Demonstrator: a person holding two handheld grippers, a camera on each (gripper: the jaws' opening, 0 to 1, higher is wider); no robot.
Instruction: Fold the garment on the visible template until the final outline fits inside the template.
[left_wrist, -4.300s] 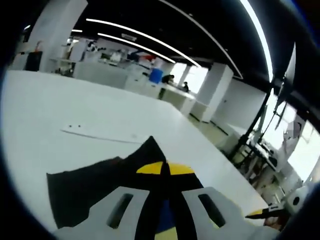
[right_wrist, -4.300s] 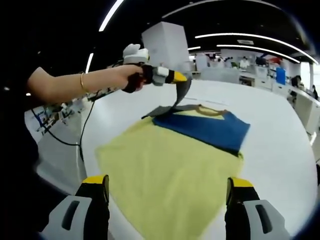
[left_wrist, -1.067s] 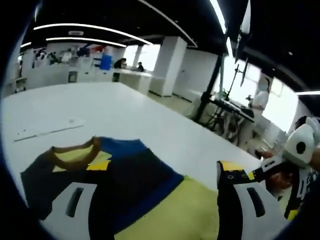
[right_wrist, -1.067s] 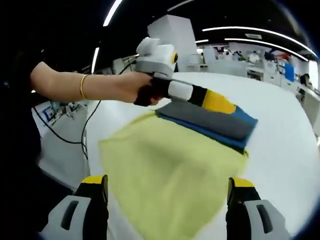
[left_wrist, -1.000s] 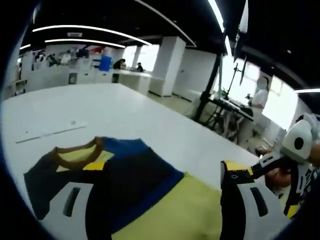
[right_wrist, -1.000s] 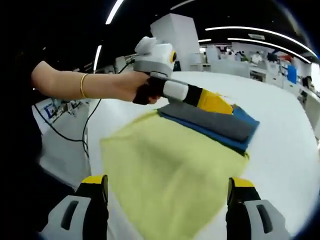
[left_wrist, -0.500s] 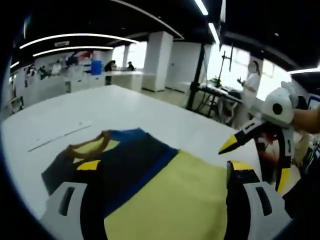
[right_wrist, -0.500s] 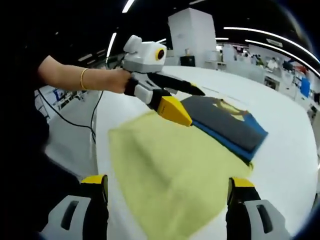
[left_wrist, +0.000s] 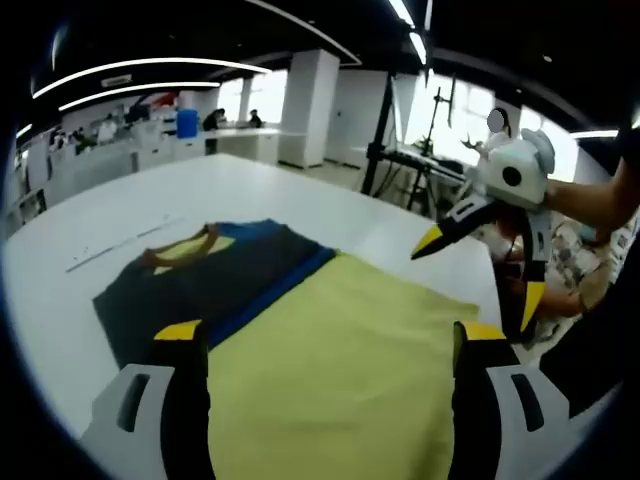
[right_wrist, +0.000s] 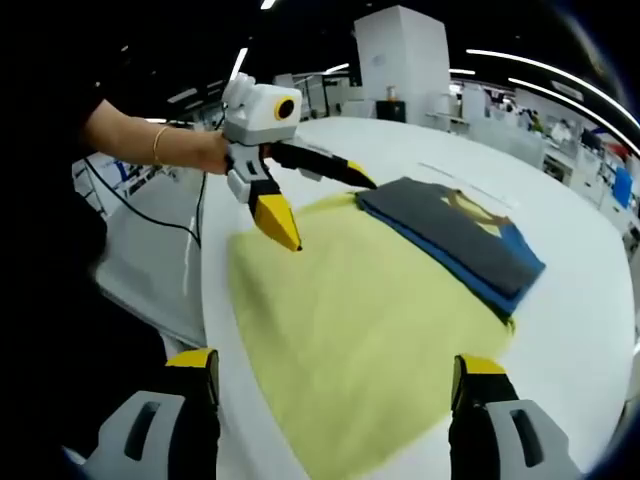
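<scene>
A yellow garment (left_wrist: 330, 340) lies flat on the white table (left_wrist: 300, 200). Its dark grey and blue top part (left_wrist: 220, 275) is folded over, with a brown neckline showing. In the right gripper view the yellow body (right_wrist: 350, 310) spreads toward me and the dark fold (right_wrist: 450, 235) lies at the far end. My left gripper (right_wrist: 325, 208), held by a hand (right_wrist: 200, 150), hovers open above the garment's near left side, holding nothing. My right gripper (left_wrist: 480, 275) hangs open over the table edge, beside the yellow hem. Each view's own jaws stand wide apart and empty.
A thin pale strip (left_wrist: 120, 242) lies on the table beyond the neckline. A black cable (right_wrist: 165, 215) hangs by the table edge near the person. Desks and a white pillar (right_wrist: 405, 55) stand far back; metal stands (left_wrist: 385, 130) rise past the table's far side.
The left gripper, once shut on the dark sleeve, has laid it across the top, opened and drawn back toward the person. Both cameras have pulled away and higher.
</scene>
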